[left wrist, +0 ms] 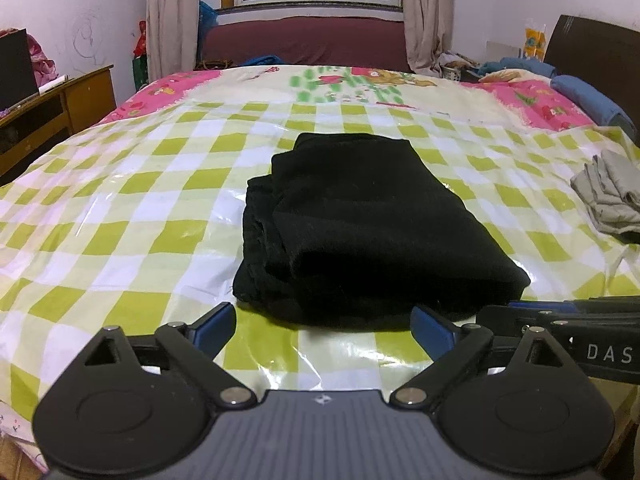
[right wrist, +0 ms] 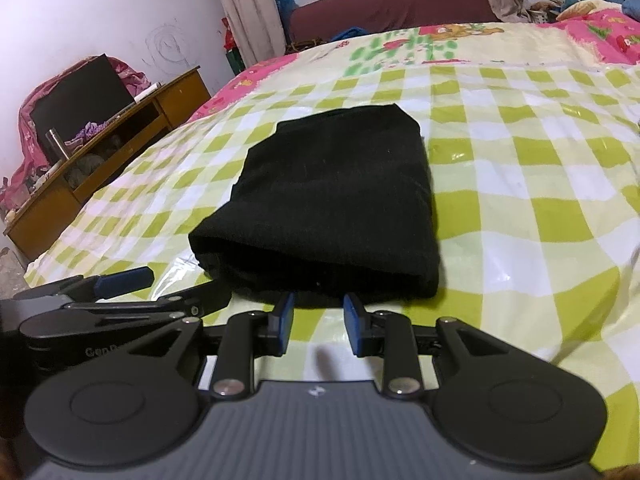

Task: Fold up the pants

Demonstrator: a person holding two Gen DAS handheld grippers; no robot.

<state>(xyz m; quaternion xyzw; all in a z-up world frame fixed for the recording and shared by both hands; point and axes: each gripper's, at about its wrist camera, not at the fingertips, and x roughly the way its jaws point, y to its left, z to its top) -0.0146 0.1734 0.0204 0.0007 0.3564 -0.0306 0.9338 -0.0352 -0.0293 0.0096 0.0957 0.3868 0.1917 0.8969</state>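
Folding looks finished: the black pants (left wrist: 360,216) sit bundled on the bed (left wrist: 120,208). Left gripper (left wrist: 324,330) gapes wide and empty; right gripper (right wrist: 319,320) is part-open, holding nothing. Next, probably just tidying or pulling away.

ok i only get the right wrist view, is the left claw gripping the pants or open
Observer: Open. The left claw has its jaws spread wide with nothing between them, just short of the black pants.
Operator: is the bundle tidy on its left side
Observer: Not quite. In the left wrist view the layers step out there, with the lower folds poking past the top one.
Operator: anything else on the bed off to the right
Observer: A crumpled grey garment lies on the checked sheet near the right edge, apart from the pants.
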